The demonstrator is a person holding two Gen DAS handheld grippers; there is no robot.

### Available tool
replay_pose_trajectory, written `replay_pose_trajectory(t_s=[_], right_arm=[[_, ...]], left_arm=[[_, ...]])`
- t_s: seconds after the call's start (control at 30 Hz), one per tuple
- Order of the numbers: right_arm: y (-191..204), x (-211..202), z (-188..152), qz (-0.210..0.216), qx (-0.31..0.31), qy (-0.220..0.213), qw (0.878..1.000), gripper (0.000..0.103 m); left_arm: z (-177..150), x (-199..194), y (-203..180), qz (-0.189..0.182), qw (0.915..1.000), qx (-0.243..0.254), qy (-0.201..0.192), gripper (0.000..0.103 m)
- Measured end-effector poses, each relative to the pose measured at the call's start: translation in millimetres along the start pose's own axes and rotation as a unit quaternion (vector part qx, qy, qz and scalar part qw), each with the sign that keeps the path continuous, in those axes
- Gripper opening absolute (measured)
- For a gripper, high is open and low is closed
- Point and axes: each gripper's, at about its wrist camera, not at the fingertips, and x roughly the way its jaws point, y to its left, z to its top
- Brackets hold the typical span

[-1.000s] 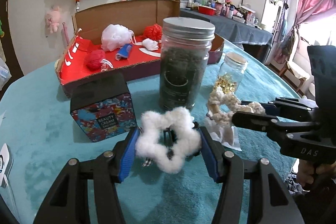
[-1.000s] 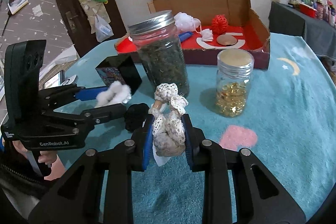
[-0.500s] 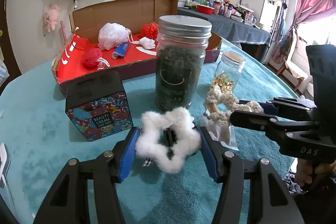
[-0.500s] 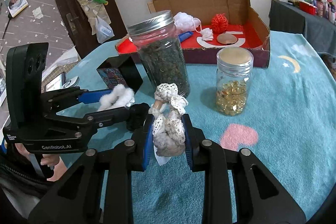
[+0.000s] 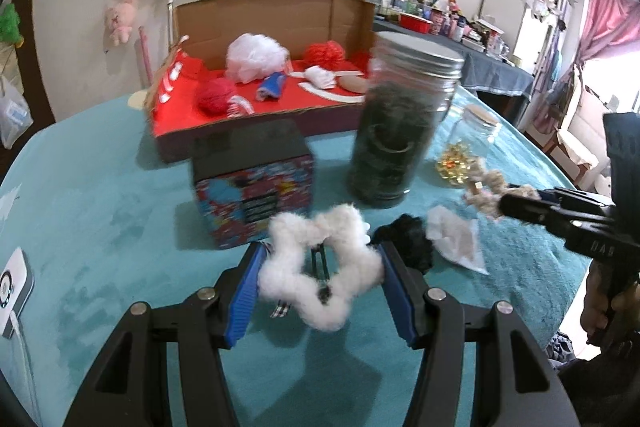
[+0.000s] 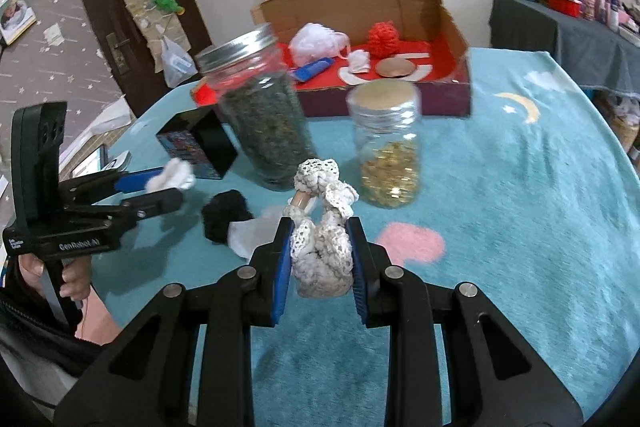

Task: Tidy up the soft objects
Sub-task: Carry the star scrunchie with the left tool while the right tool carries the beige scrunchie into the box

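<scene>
Blue fuzzy cloth covers the table, with a tall jar and a red box of puffy things behind. Left gripper pinches a white fluffy scrunchie by its two sides, up off the cloth. Right gripper squeezes a cream lace scrunchie, bunched up tight. Both look light and squishy, so they should not break or slip easily. A black fuzzy scrunchie lies on the cloth between the two grippers; grab it across its ring.
</scene>
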Motion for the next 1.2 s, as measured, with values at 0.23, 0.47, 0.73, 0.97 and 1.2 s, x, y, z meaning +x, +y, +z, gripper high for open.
replay_pose_trajectory(t_s=[0.23,0.47,0.73,0.97,1.2], right_arm=[[-21.2,-8.8,-0.1,-0.032,0.011,-0.001,0.999,0.025],[-44.6,-13.0,5.3,-0.071,0.013,0.003,0.997,0.025],[-69.2,-9.4,25.2,-0.072,-0.004,0.010,0.997,0.025],[-90.2,3.3,53.0,-0.035,-0.021,0.013,0.999,0.025],[-100.7,16.3,73.0,0.013,-0.030,0.016,0.999,0.025]], left_arm=[[-8.5,-7.2,35.4,0.027,0.9991,-0.031,0.007,0.059],[-9.1,-8.5,70.3,0.045,0.9972,-0.056,0.018,0.059],[12.5,2.4,98.1,0.023,0.9991,-0.031,0.020,0.059],[34.7,15.8,119.9,-0.005,0.9997,-0.017,0.017,0.059],[49.0,26.4,130.0,-0.035,0.9992,-0.004,0.017,0.059]])
